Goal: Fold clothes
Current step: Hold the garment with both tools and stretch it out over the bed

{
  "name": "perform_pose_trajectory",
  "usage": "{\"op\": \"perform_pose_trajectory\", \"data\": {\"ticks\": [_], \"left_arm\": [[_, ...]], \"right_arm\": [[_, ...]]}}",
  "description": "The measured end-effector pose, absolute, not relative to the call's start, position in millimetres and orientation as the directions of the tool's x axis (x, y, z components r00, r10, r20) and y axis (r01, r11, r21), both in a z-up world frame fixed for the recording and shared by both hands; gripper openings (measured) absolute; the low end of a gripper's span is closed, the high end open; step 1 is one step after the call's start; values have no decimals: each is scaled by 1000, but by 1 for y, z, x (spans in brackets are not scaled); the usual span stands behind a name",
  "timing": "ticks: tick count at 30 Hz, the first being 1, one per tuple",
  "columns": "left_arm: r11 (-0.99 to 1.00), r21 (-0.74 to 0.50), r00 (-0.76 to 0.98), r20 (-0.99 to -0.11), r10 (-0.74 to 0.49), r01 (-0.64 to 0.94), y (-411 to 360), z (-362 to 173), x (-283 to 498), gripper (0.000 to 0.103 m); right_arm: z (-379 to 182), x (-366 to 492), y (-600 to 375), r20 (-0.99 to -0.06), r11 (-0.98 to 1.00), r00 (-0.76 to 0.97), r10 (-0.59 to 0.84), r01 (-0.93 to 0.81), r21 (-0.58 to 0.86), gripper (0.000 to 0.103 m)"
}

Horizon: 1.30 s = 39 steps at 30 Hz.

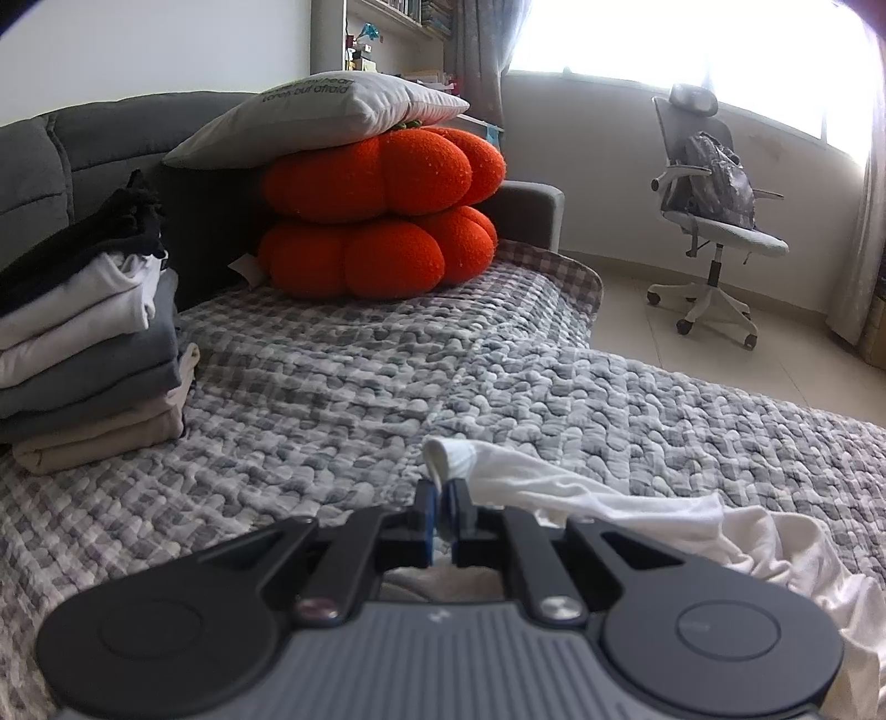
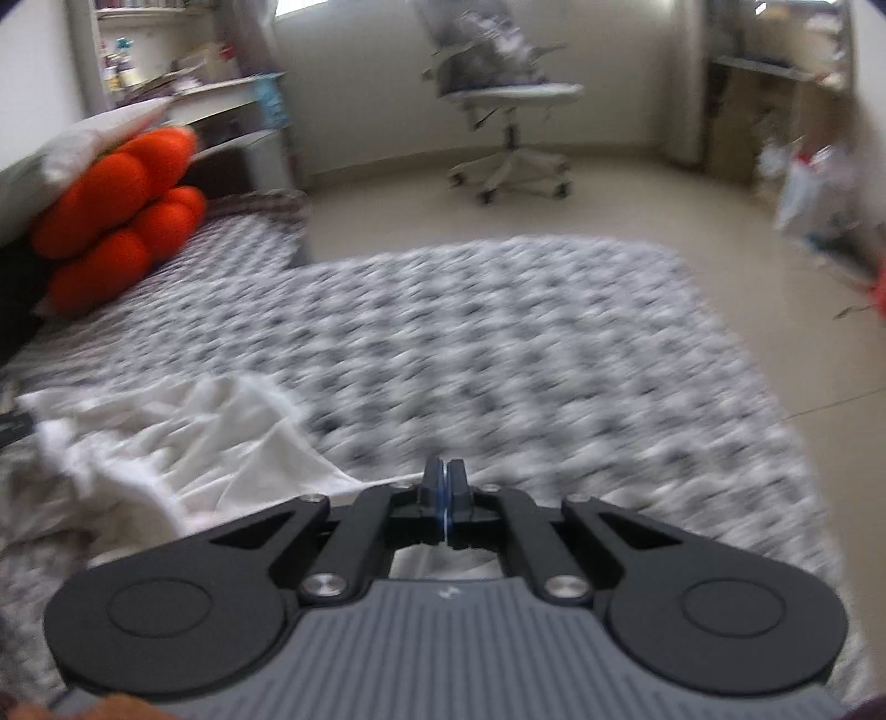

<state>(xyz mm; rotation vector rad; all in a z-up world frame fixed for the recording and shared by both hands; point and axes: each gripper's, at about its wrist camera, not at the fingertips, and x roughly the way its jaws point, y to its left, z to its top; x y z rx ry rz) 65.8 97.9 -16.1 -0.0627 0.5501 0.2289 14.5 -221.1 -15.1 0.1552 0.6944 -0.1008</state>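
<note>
- Right now your left gripper has its jaws clamped on a rolled edge of the white garment, which pokes up just past the blue pads.
- From that pinch the garment trails off to the right of the left wrist view, rumpled and lying on the checked bedspread.
- Your right gripper has its jaws pressed together; the blue pads meet, and the blur will not let you tell whether a thin bit of cloth is caught between them.
- In the right wrist view the white garment spreads to the left of that gripper and runs under its body, crumpled on the bedspread.
- Further out on your left stands a stack of folded clothes: beige at the bottom, then grey, white, and black on top.
- Beyond it two orange cushions are piled one on the other, with a grey pillow on top, against the grey headboard.
- Farthest away, an office chair stands on the tiled floor near the bright window, with a bag on its seat.
- Shelves stand behind the pillow.
</note>
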Motion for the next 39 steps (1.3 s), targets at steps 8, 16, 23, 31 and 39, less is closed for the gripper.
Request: {"op": "perform_pose_trajectory", "data": {"ticks": [8,16,23,31,39], "left_arm": [[974,-6,827,-529,190,-227,106,-4,82,5],[972,33,833,-510,215,-231,125,3,109,5],[973,25,823,-529,207,-229,137,-2,145,5],[969,61,810,-537,235,-241,144,-16,184,5],[969,52,779,-586,224,-240,160,-33,205,5]], "right_arm": [[-9,46,-250,-585,965,779,-226,261,-24,0],[-11,82,-273,-557,942,777,-291,334,-27,0],[-15,113,-259,-514,942,793,-326,316,-110,0],[-24,151,-249,-496,941,800,-338,292,-172,0],[-36,174,-235,-508,946,798,-324,257,-200,0]]}}
